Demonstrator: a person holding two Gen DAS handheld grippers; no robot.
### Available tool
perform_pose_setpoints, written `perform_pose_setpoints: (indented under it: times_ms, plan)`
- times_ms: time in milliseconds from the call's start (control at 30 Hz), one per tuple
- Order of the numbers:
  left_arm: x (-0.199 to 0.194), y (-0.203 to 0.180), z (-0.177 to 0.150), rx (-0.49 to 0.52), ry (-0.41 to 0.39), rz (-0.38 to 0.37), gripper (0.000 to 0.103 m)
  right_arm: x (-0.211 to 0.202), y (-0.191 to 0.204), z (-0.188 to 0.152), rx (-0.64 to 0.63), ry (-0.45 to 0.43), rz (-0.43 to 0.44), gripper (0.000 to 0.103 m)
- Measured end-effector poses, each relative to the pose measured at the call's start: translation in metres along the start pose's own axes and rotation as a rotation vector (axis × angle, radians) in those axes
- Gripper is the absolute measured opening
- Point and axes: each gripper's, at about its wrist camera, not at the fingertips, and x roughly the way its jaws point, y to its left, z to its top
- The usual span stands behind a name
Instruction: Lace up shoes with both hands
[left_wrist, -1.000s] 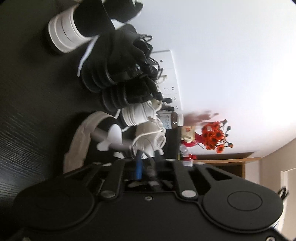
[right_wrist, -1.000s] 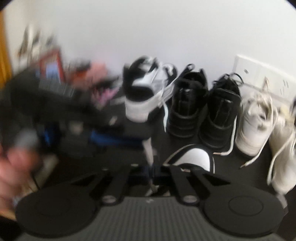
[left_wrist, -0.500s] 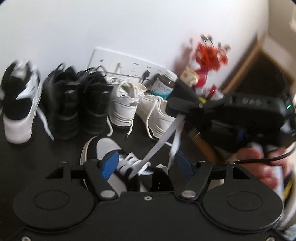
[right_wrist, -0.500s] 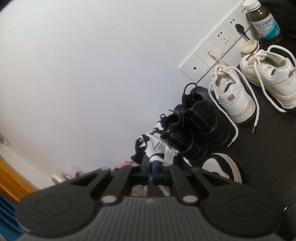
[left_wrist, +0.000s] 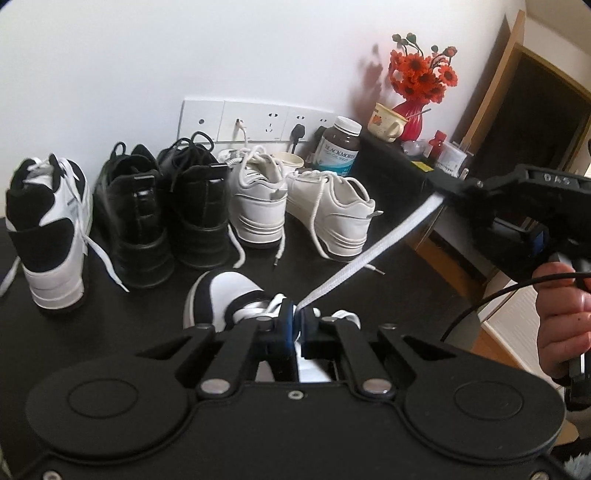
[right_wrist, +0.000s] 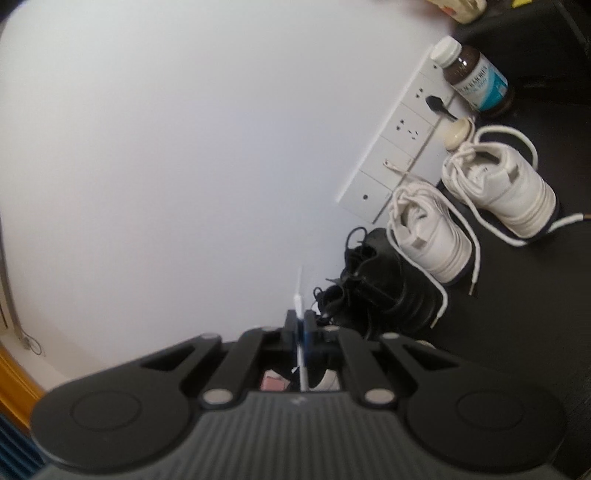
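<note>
A black-and-white sneaker (left_wrist: 221, 291) lies on the black table just ahead of my left gripper (left_wrist: 296, 317). The left gripper is shut on its flat white lace (left_wrist: 373, 251) right at the shoe. The lace runs taut up and to the right to my right gripper (left_wrist: 448, 194), held by a hand (left_wrist: 565, 314) and shut on the lace's far end. In the right wrist view, the right gripper (right_wrist: 300, 325) pinches the white lace (right_wrist: 298, 291), whose tip sticks out past the fingers. The shoe's eyelets are hidden behind the left gripper.
Against the wall stand another black-and-white sneaker (left_wrist: 48, 236), two black shoes (left_wrist: 166, 214) and two white sneakers (left_wrist: 295, 206). Behind them are a socket strip (left_wrist: 255, 120), a brown bottle (left_wrist: 340, 147), a cup (left_wrist: 386, 118) and a red vase of flowers (left_wrist: 421, 81).
The left gripper has gone from open to shut on the lace at the shoe. The right gripper has pulled the lace up and to the right, drawing it taut.
</note>
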Motion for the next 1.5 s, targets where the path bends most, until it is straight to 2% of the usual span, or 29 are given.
perform_pose_setpoints:
  times_ms: [67,133,200,233,267,367,533,600,633,667,867,1067,1300,1400,1433,1500]
  plan:
    - [-0.001,0.001,0.001,0.002,0.013,0.019,0.004,0.002,-0.002,-0.003,0.003,0.015,0.006,0.003]
    - [-0.001,0.001,0.0,0.009,0.031,0.03,0.009,0.006,-0.003,-0.006,0.008,0.032,0.009,0.003]
    - [-0.006,-0.005,0.001,0.039,0.031,0.045,0.03,0.01,-0.001,-0.009,-0.002,0.051,0.005,0.003]
    - [-0.01,-0.011,0.002,0.059,0.019,0.028,0.045,0.011,0.001,-0.01,-0.017,0.061,0.001,0.003]
    - [-0.015,-0.017,0.004,0.082,0.002,-0.001,0.05,0.013,0.003,-0.012,-0.031,0.072,-0.003,0.003]
    - [-0.023,-0.046,0.013,0.189,-0.053,-0.044,0.05,0.015,0.011,-0.014,-0.059,0.089,0.003,0.003]
    - [-0.017,-0.081,0.02,0.338,-0.119,-0.004,0.047,0.014,0.024,-0.019,-0.104,0.115,0.008,0.003]
    - [-0.016,-0.089,0.018,0.389,-0.128,0.015,0.029,0.013,0.026,-0.022,-0.119,0.127,0.013,0.003]
    - [-0.016,-0.091,0.016,0.412,-0.126,0.025,0.01,0.012,0.027,-0.024,-0.129,0.132,0.012,0.003]
    - [-0.016,-0.093,0.014,0.434,-0.12,0.037,0.006,0.01,0.027,-0.025,-0.139,0.13,0.008,0.003]
    - [-0.014,-0.088,0.006,0.444,-0.088,0.032,0.005,0.003,0.02,-0.025,-0.121,0.127,-0.015,0.006]
    - [-0.017,-0.082,0.003,0.439,-0.083,0.042,0.005,0.001,0.016,-0.021,-0.079,0.112,0.001,0.006]
    - [-0.022,-0.075,-0.004,0.442,-0.074,0.073,0.006,0.01,0.015,-0.023,-0.062,0.142,0.005,0.003]
    - [-0.024,-0.072,-0.009,0.448,-0.071,0.096,0.014,0.016,0.016,-0.028,-0.068,0.173,-0.002,0.003]
    - [-0.024,-0.072,-0.01,0.453,-0.071,0.102,0.023,0.018,0.016,-0.029,-0.069,0.183,-0.007,0.003]
    - [-0.025,-0.075,-0.011,0.458,-0.075,0.095,0.027,0.023,0.015,-0.032,-0.068,0.201,-0.019,0.003]
